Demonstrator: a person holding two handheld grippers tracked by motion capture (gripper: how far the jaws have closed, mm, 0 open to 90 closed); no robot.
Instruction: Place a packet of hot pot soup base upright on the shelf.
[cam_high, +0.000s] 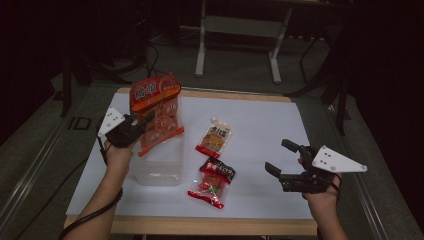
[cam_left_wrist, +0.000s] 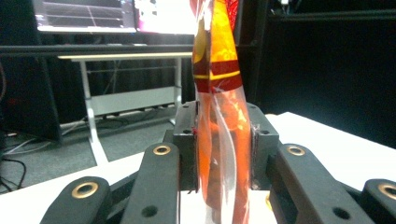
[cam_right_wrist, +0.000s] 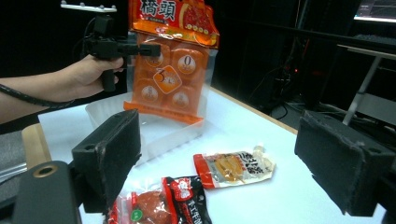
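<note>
Overall light: I see a dim room; the white table (cam_high: 260, 125) is the brightest patch.
Glare: monitors (cam_left_wrist: 112, 14) blow out in my left gripper view.
Focus: the near jaws look soft; the orange bag (cam_left_wrist: 219, 121) is slightly blurred.
Surroundings: nearly black.

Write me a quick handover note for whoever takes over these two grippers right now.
Left tongs: shut on the orange snack bag, held upright above the clear plastic bin.
Right tongs: open, holding nothing, above the table's right side.
White pouch and red-black packet lie on the white table, outside the bin.
Done: orange bag picked up.
Left, probably: lower it into the bin, then the other two.
</note>
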